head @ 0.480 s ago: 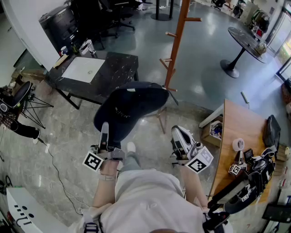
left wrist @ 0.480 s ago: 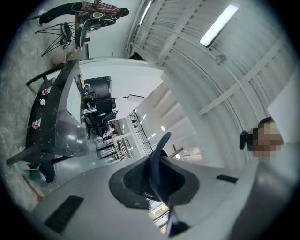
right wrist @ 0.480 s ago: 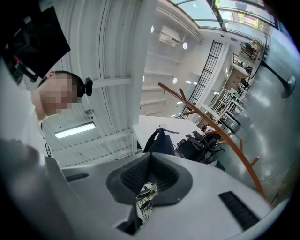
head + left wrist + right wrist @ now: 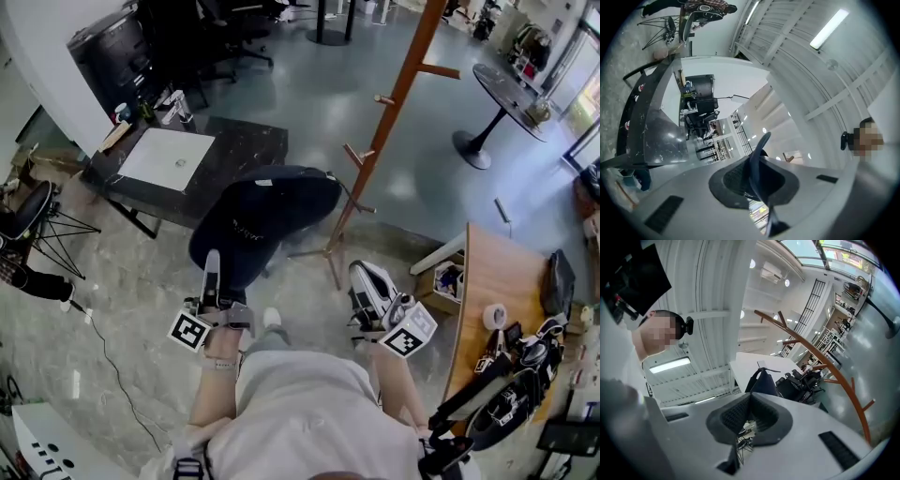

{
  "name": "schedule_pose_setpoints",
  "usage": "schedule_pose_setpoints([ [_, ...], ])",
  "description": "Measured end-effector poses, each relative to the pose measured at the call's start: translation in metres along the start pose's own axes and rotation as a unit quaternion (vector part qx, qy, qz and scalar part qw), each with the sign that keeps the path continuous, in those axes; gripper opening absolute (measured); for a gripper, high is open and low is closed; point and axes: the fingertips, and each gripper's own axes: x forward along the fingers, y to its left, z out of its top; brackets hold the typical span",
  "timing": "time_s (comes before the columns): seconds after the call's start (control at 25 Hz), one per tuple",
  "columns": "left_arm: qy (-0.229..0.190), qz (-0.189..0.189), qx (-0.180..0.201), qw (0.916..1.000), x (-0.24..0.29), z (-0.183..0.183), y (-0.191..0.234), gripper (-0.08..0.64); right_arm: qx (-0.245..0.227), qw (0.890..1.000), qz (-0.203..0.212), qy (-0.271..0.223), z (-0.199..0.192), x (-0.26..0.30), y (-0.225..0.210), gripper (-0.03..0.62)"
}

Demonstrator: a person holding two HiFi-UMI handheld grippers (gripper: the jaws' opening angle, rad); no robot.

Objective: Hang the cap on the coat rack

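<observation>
Cap (image 4: 267,217), dark navy, hanging in the air above the floor (image 4: 131,272), just left of the lower pole of the wooden coat rack (image 4: 389,108) and not on any peg. Pinched at its near edge by the left gripper (image 4: 213,261), a thin fold of cloth clamped between the jaws. Right gripper (image 4: 361,274) apart from it to the right, jaws pressed together with nothing between.

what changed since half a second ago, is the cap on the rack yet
Hardly anything. Only the head view shifted a little, so the coat rack now slants further right in the picture. Nothing was taken hold of or let go. The left gripper stays clamped on the cap, which is not hung yet. The right gripper stays shut and empty beside it.
</observation>
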Motion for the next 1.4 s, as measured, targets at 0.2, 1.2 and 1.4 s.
schedule_pose_setpoints([
  [0.2,0.002,0.002,-0.010,0.9999,0.049,0.036,0.038,0.034,-0.006,1.000,-0.003,0.007,-0.006,0.067,-0.026,0.025],
  [1.2,0.054,-0.104,0.013,0.9931,0.290,0.094,0.047,0.032,-0.092,0.992,-0.079,-0.036,0.112,0.220,-0.076,0.025],
  [1.4,0.055,-0.167,0.041,0.9835,0.354,0.094,-0.011,0.032,-0.150,0.983,-0.097,-0.036,0.170,0.231,-0.067,0.025],
])
